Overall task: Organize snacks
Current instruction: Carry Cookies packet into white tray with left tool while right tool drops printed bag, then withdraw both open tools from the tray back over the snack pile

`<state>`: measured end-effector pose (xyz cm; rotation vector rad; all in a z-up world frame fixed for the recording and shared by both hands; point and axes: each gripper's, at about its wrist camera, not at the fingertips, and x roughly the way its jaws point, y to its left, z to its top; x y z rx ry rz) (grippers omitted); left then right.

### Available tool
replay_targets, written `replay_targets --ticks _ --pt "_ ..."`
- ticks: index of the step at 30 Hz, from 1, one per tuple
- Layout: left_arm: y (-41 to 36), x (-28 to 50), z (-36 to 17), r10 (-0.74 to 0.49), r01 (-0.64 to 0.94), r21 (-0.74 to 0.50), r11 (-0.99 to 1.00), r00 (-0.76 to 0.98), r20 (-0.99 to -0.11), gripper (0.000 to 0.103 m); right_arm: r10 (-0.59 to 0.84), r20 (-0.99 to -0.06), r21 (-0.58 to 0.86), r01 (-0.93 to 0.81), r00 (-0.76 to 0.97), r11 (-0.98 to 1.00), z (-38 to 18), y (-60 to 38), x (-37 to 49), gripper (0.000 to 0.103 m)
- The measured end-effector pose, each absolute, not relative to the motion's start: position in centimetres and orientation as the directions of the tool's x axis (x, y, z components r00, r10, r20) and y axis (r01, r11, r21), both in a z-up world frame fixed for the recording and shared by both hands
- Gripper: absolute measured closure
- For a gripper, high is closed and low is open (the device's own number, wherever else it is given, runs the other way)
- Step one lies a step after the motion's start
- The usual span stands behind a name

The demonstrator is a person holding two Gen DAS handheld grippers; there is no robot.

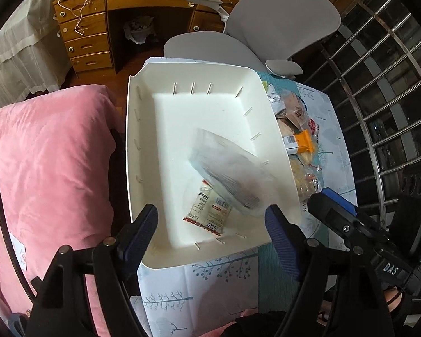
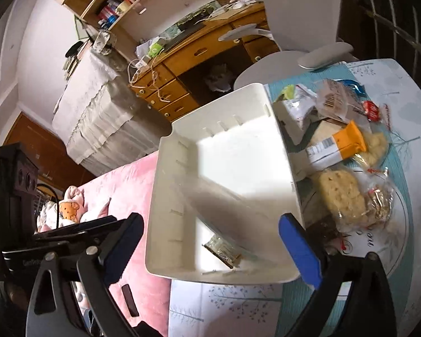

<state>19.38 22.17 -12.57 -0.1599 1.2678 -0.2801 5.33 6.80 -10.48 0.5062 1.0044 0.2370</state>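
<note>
A white plastic bin (image 1: pixel 143 140) (image 2: pixel 165 196) stands on the table's patterned cloth (image 1: pixel 210 280). Inside it lies a small white packet with a red stripe (image 1: pixel 210 210) (image 2: pixel 221 250). Over that packet is a blurred translucent bag (image 1: pixel 227 168) (image 2: pixel 224 205), free of any finger. My left gripper (image 1: pixel 212 214) is open above the bin's near end, nothing between its pads. My right gripper (image 2: pixel 210 221) is also open and empty over the bin's near edge. To the right of the bin is a heap of snacks, with an orange-and-white packet (image 1: pixel 300 140) (image 2: pixel 336 146) and a pale cake pack (image 2: pixel 342 193).
Pink bedding (image 1: pixel 42 154) presses against the bin's left side. A grey office chair (image 1: pixel 266 22) and a wooden desk (image 1: pixel 98 8) stand beyond the table. A metal window grille (image 1: pixel 379 84) runs along the right. The right gripper's finger (image 1: pixel 331 205) shows beside the bin.
</note>
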Motion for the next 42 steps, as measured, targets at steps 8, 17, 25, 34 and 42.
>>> replay_targets --ticks 8,17,25,34,42 --pt "20.5 18.6 -12.1 -0.321 0.153 -0.287 0.946 0.295 -0.9 0.023 0.372 -0.753 0.501 0.107 0.542 0.859 -11.1 4.5 3.3 0.006" --pt "16.6 16.2 -13.2 -0.389 0.171 -0.355 0.919 0.255 -0.885 0.021 0.303 -0.781 0.467 0.189 0.546 0.864 -13.0 1.3 -0.1 0.006" --pt "12.6 14.3 -14.7 -0.39 0.17 -0.361 0.917 0.19 -0.901 0.021 0.243 -0.824 0.403 0.229 0.511 0.886 -14.6 -1.7 -2.4 0.006" --pt "8.6 13.7 -15.7 -0.401 0.09 -0.391 0.916 0.174 -0.899 0.021 0.222 -0.852 0.321 0.139 0.474 0.937 -15.1 -4.3 -3.5 0.006" --pt "4.6 14.0 -15.9 -0.377 0.017 -0.381 0.924 0.181 -0.908 0.016 0.195 -0.861 0.205 -0.032 0.47 0.978 -14.3 -6.5 -3.2 0.006"
